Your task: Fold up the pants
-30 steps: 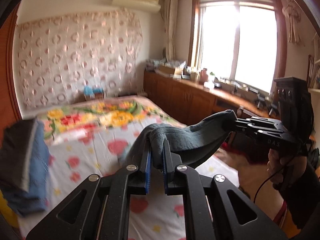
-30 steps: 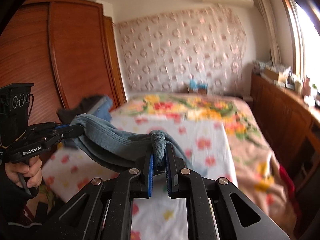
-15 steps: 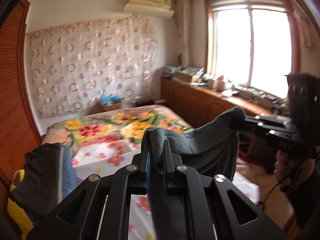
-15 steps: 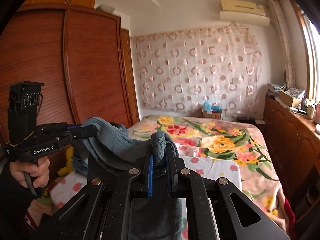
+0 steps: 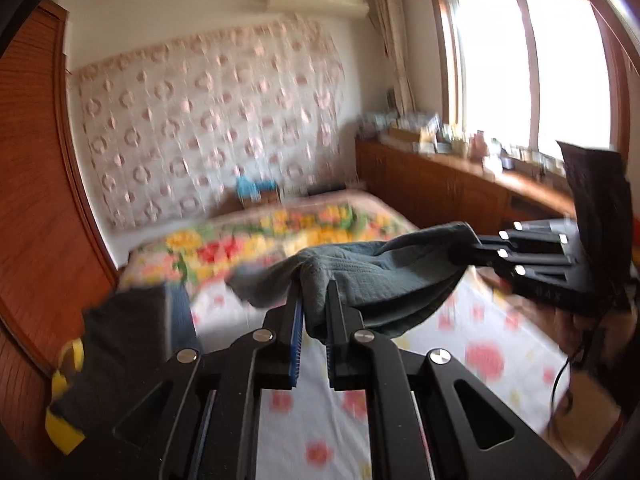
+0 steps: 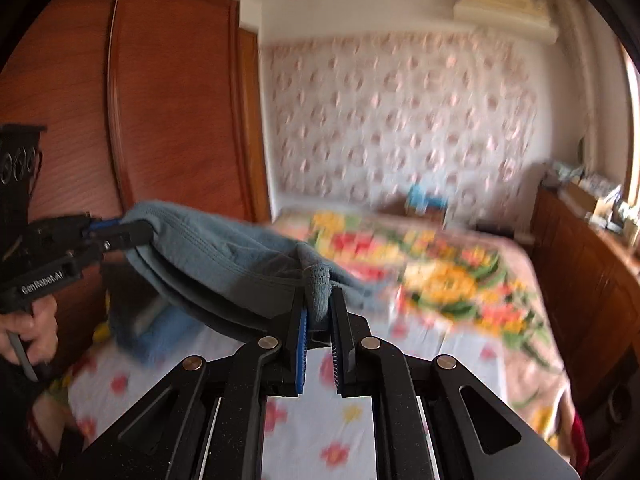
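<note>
**Grey-blue pants held aloft between two tongs over the bed**

The left tongs (image 5: 313,300) are pinching a bunched edge of the grey-blue pants (image 5: 372,272), the cloth squeezed between the blue-lined fingers (image 5: 295,320). The right tongs (image 6: 318,304) are pressed on another gathered edge of the same garment, a thick roll of fabric standing up between their pads. Seen from the left wrist camera, the right tongs grip the cloth at the far right; seen from the right wrist camera, the left tongs hold it at the far left, with a hand (image 6: 30,330) wrapped around their handle.

The pants hang in a sagging span between the two tongs, above the flowered bed (image 5: 460,340) and apparently clear of it, though motion blur makes the lower folds hard to judge. A pile of dark and blue clothing (image 5: 128,352) lies at the bed's left edge, beside the wooden wardrobe (image 6: 168,100).
</note>
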Demonstrator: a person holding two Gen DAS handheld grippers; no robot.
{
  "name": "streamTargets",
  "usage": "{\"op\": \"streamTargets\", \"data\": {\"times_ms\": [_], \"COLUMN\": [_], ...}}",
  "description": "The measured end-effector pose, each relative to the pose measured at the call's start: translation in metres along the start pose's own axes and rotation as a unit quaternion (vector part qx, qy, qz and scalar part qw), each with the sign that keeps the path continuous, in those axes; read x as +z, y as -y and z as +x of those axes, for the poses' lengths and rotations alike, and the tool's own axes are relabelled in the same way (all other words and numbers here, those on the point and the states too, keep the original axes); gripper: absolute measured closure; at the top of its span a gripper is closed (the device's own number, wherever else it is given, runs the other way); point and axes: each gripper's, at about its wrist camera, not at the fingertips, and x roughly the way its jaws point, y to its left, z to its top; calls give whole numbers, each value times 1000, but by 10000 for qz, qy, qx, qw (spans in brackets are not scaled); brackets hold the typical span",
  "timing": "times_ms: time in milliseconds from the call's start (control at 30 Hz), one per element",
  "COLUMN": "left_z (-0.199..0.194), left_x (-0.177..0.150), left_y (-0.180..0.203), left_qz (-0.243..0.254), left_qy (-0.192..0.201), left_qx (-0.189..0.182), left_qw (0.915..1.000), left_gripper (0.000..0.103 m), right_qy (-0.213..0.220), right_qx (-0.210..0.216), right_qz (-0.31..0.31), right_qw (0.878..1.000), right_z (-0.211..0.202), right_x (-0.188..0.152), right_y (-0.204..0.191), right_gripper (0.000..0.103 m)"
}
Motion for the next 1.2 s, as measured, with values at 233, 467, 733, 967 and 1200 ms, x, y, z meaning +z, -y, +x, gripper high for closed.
{"op": "streamTargets", "data": {"times_ms": [233,467,733,967,1200], "left_z": [17,16,14,5,21], "left_x": [-100,-151,-173,-163,-174], "left_y": [22,33,37,30,36], "left_qz": [-300,-790,-1174,-1340,-1307], "left_qy": [-900,-1172,-1285,-965,-1156], "left_qx": [-296,-403,-458,-226,-180], "left_qw": [9951,9891,9837,9860,9845], "left_gripper": [93,92,85,60,60], "right_qy": [-1034,-1251,-1283,-1230,-1096], "right_qx": [382,455,308,345,443], "right_qz": [31,244,513,747,961], "right_qw": [9939,9908,9899,9890,9883], "right_z": [30,43,40,44,36], "right_x": [-77,-103,-129,-136,-160], "right_y": [-15,-14,-12,-8,-2], "right_gripper": [93,93,93,93,91]}}
